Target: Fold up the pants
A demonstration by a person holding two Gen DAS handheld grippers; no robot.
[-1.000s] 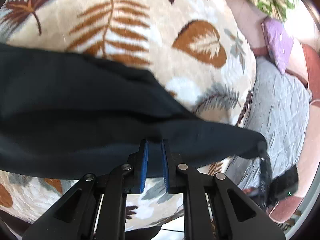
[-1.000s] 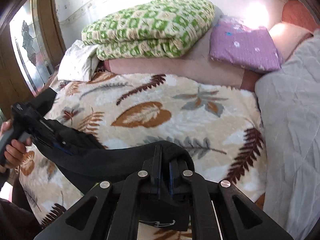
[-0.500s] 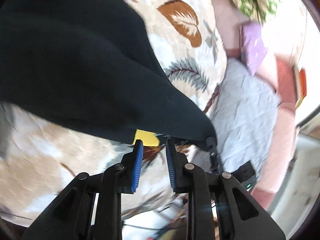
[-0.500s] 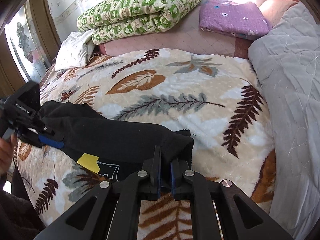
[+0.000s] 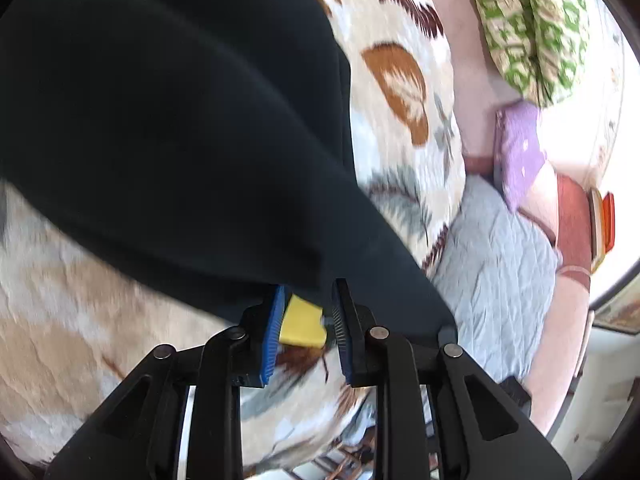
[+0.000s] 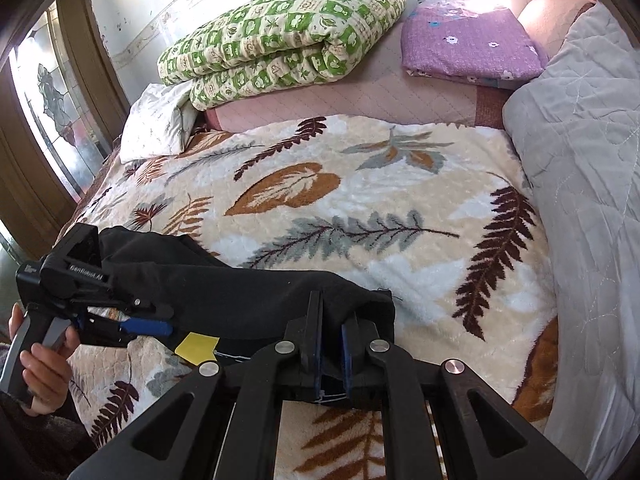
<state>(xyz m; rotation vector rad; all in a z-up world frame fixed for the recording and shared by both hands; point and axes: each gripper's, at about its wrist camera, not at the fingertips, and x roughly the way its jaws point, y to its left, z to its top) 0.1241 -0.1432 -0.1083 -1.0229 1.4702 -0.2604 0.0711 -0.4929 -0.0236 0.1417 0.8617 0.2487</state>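
The black pants (image 6: 224,288) lie bunched on the leaf-patterned blanket (image 6: 360,200) near the bed's front edge; they fill the upper left of the left wrist view (image 5: 160,120). A yellow tag (image 6: 197,346) on them shows between my left jaws in the left wrist view (image 5: 302,322). My left gripper (image 5: 306,312) is open, its blue pads apart at the pants' edge; it also shows in the right wrist view (image 6: 144,326). My right gripper (image 6: 332,344) is shut on the pants' right end.
A folded green checked quilt (image 6: 280,36) and a purple folded cloth (image 6: 472,44) lie at the bed's far end. A grey quilted cover (image 6: 580,200) lies to the right. A white pillow (image 6: 156,124) and a wooden door (image 6: 52,100) are at the left.
My left gripper has let go of the pants and opened wider. The pants dropped from hanging between the grippers onto the blanket. My right gripper lowered, still holding its end.
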